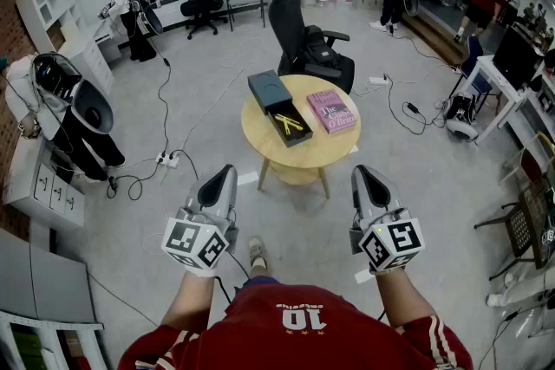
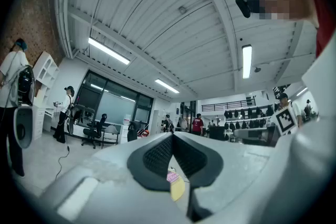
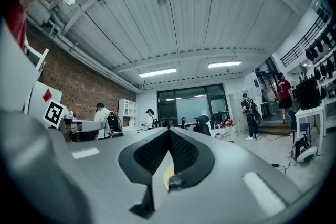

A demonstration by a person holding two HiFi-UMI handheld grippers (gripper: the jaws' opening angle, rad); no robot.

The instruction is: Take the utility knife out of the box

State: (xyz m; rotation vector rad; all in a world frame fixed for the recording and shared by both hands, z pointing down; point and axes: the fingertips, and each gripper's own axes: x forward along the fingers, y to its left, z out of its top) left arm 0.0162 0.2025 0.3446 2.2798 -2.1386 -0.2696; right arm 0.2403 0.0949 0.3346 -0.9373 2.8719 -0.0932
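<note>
Wood-toned and round, the table [image 1: 260, 139] stands on the grey floor ahead of the person, well apart from both grippers. On it lies an open dark box [image 1: 293, 133], and the yellow utility knife [image 1: 289, 124] rests inside its tray, slanting along the box's length. A dark lid [image 1: 269, 88] touches the box's far end, and a pink book [image 1: 330, 111] lies just beside the box on its right. A black office chair [image 1: 303, 39] stands behind the table. The left gripper [image 1: 227, 172] and the right gripper [image 1: 362, 172] are held side by side near the person's body, both pointing roughly level toward the table, each carrying its marker cube at the wrist. In the left gripper view the left gripper [image 2: 172, 137] has its black ribbed pads [image 2: 157, 153] pressed together with nothing caught between them; the right gripper view shows the right gripper [image 3: 168, 131] the same way, pads [image 3: 152, 153] meeting and empty. A white power strip [image 1: 166, 159] with trailing cables lies on the floor left of the table.
</note>
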